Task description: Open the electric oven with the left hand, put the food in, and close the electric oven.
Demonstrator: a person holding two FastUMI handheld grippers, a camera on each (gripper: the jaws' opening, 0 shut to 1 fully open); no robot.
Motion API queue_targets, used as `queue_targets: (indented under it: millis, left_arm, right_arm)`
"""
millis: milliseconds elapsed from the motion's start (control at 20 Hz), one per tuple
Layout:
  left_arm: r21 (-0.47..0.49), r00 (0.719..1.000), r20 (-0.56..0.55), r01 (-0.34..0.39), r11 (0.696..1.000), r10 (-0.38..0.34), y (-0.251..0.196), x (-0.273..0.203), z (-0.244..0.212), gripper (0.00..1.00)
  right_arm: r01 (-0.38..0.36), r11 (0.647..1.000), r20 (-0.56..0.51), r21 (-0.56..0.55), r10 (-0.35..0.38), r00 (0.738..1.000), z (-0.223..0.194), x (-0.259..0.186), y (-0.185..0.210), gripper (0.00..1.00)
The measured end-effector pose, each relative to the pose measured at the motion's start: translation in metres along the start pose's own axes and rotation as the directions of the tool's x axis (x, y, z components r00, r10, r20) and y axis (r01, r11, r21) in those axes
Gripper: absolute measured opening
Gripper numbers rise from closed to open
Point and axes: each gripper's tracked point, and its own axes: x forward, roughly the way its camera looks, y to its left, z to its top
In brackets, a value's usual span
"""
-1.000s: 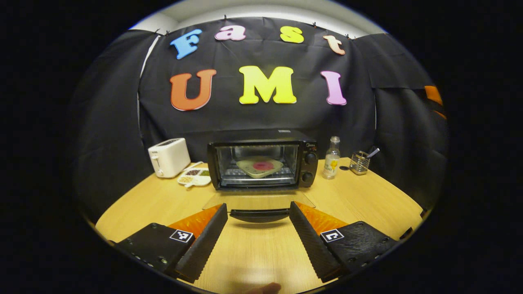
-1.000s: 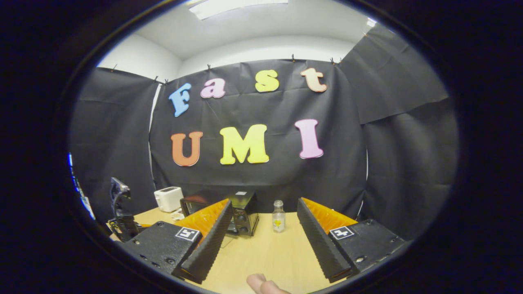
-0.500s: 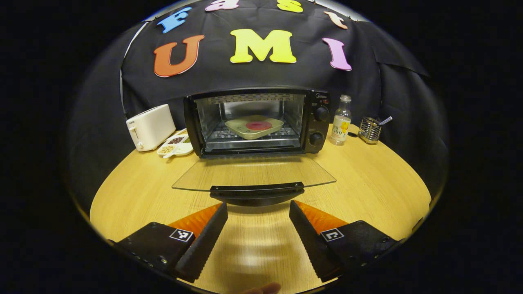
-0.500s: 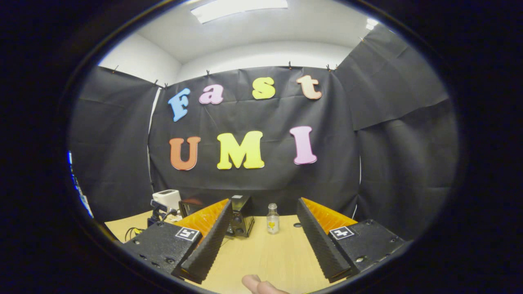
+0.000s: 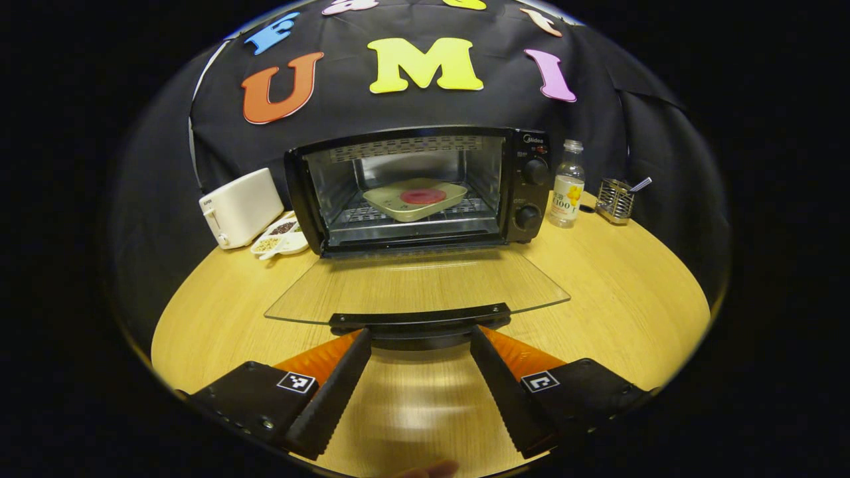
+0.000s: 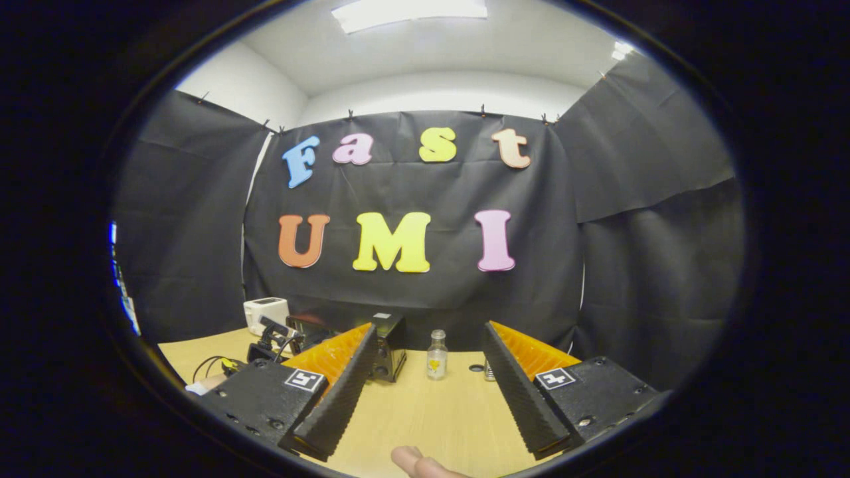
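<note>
The black electric oven (image 5: 415,189) stands open at the back of the table. Its glass door (image 5: 417,285) lies flat toward me, its black handle (image 5: 420,317) at the near edge. Inside, on the rack, sits a pale plate (image 5: 392,199) with a round red piece of food (image 5: 423,196). My left gripper (image 5: 420,335) is open, its fingertips right at the handle's near side, nothing between them. In the right gripper view, my right gripper (image 6: 429,328) is open and empty above the table, and the oven (image 6: 388,345) shows partly behind its left finger.
A white toaster (image 5: 240,207) and a divided dish of seeds (image 5: 279,238) stand left of the oven. A small bottle (image 5: 566,192) and a wire caddy (image 5: 614,199) stand to its right. The wooden table (image 5: 631,292) spreads around the door. A fingertip (image 6: 415,461) shows at the bottom.
My left gripper has moved forward and lower toward the oven, so the door handle now lies at its fingertips. The right gripper has drifted slightly and stayed open.
</note>
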Motion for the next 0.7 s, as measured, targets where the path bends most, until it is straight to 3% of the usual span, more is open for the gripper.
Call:
queue_targets:
  millis: [100, 200, 350, 700]
  left_arm:
    - [-0.007, 1.0, -0.019, 0.002, 1.0, -0.003, 0.002, 0.001, -0.001, 0.98]
    - [-0.032, 1.0, -0.023, 0.002, 0.999, -0.003, 0.001, 0.003, -0.001, 0.98]
    - [-0.029, 1.0, -0.03, 0.001, 1.0, -0.002, 0.003, 0.002, 0.0, 0.98]
    - [-0.023, 1.0, -0.021, 0.0, 1.0, -0.001, 0.001, -0.001, 0.008, 0.98]
  right_arm:
    - [-0.004, 1.0, 0.007, -0.007, 0.004, 1.0, 0.001, -0.002, 0.003, 0.96]
    - [-0.007, 1.0, 0.009, -0.013, 0.007, 1.0, 0.001, -0.005, 0.006, 1.0]
    - [-0.007, 1.0, -0.001, -0.018, 0.007, 1.0, -0.005, -0.007, 0.009, 0.96]
    - [0.05, 0.999, 0.007, 0.018, -0.051, 0.999, -0.005, -0.004, -0.003, 0.96]
